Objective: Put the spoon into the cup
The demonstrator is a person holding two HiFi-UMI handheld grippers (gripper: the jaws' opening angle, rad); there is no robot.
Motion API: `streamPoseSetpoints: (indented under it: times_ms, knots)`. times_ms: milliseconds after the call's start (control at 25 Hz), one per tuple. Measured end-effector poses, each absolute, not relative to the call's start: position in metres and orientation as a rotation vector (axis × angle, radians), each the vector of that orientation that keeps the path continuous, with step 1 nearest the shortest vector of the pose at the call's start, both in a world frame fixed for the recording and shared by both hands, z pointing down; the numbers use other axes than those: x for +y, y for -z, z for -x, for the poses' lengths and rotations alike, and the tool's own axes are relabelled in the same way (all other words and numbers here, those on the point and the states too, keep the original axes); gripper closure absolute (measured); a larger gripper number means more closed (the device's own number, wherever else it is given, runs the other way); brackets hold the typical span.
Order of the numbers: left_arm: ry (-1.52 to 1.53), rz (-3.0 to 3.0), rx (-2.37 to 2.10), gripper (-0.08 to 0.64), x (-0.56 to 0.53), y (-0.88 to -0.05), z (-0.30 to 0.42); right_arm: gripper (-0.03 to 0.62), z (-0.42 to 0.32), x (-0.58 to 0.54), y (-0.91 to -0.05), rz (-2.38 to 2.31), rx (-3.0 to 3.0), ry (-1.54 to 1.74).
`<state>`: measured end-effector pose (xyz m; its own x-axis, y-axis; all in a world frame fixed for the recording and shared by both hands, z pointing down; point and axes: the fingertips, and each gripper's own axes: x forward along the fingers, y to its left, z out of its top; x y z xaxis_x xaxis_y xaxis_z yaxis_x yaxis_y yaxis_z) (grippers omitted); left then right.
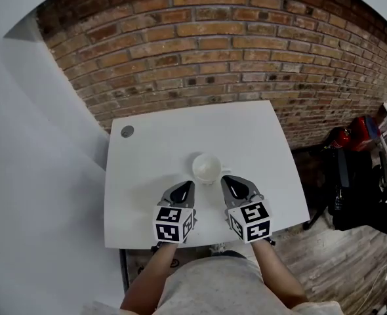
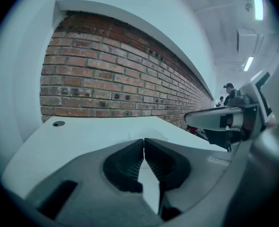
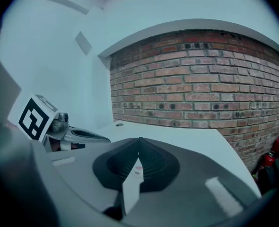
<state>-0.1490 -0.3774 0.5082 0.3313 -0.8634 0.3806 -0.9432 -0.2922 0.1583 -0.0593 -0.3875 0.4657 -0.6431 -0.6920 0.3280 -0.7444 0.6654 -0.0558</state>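
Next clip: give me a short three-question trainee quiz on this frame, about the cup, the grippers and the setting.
1. True or false: the left gripper and the right gripper both have their jaws together.
2. Where is the cup? A) on the floor; B) on the white table, just ahead of both grippers; C) between one gripper's jaws.
3. Fill in: the wall behind the table is built of ____.
Key: 1 true; 2 B; 3 brick.

The cup (image 1: 206, 168) stands centrally on the table (image 1: 147, 156).
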Motion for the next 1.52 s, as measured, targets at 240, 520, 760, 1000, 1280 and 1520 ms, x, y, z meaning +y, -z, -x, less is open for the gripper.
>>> streamPoseSetpoints:
  times_ms: [240, 520, 760, 1000, 1280, 1520]
  knots:
    - [-0.38, -2.235, -1.584, 0.551, -0.391, -0.516, 0.144, 0.581, 0.058, -0.399, -0.47, -1.137, -2.602, -0.283]
    - [-0.418, -2.224, -1.572, 0.551, -0.401, -0.521, 0.138, 0.581, 0.051, -0.409, -0.471, -1.141, -2.594, -0.296]
    - [-0.442, -2.221, -1.564, 0.551, -0.404, -0.528, 0.135, 0.581, 0.046, -0.412, -0.474, -1.145, -2.586, -0.303]
    - [-0.429, -2.23, -1.543, 0.471, -0.403, -0.531, 0.131, 0.581, 0.047, -0.41, -0.478, -1.128, -2.592, -0.316]
    - [-0.408, -2.244, -1.555, 0.471, -0.396, -0.522, 0.133, 0.581, 0.05, -0.403, -0.477, -1.123, -2.597, -0.312]
    - [-0.379, -2.26, -1.584, 0.482, -0.38, -0.51, 0.143, 0.581, 0.054, -0.387, -0.474, -1.13, -2.604, -0.309]
